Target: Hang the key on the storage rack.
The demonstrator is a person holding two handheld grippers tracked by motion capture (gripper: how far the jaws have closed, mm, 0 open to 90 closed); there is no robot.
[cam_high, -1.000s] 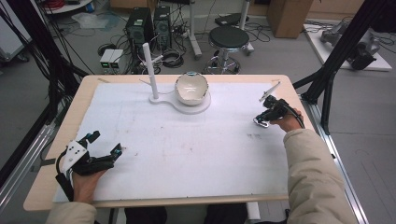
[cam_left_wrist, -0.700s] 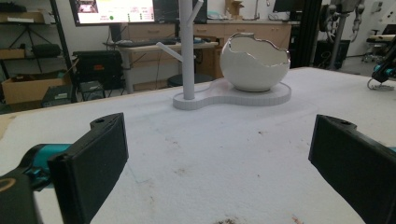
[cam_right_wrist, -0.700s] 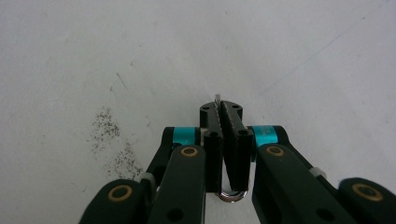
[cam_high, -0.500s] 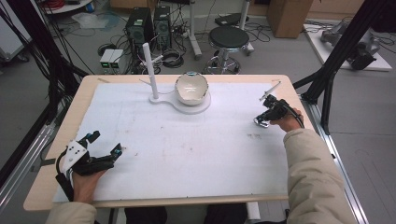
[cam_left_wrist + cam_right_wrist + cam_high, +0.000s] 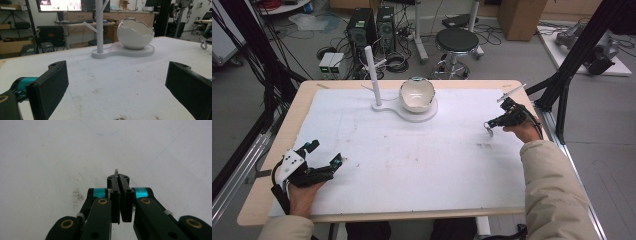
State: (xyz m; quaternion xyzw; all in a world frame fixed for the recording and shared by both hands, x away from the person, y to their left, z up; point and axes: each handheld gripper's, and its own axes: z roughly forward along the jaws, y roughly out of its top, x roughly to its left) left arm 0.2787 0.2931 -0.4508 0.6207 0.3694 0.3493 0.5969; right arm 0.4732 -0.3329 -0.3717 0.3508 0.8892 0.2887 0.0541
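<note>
Right claw [image 5: 490, 126] clenched on small metal ring [image 5: 116, 171], hanging above worktop [image 5: 422, 165], right side. Left claw [image 5: 117, 87] released, resting. Risk: thin grip, ring may slip when carried toward stand [image 5: 373, 75].

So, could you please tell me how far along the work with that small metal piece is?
Done: the right tongs are shut on a small metal ring, held just above the white mat. In hand: carrying it; where it is meant to go is unclear. Left: nothing hangs on the white branched stand yet, and the egg-shaped bowl beside it looks empty. The left tongs rest open on the mat.
</note>
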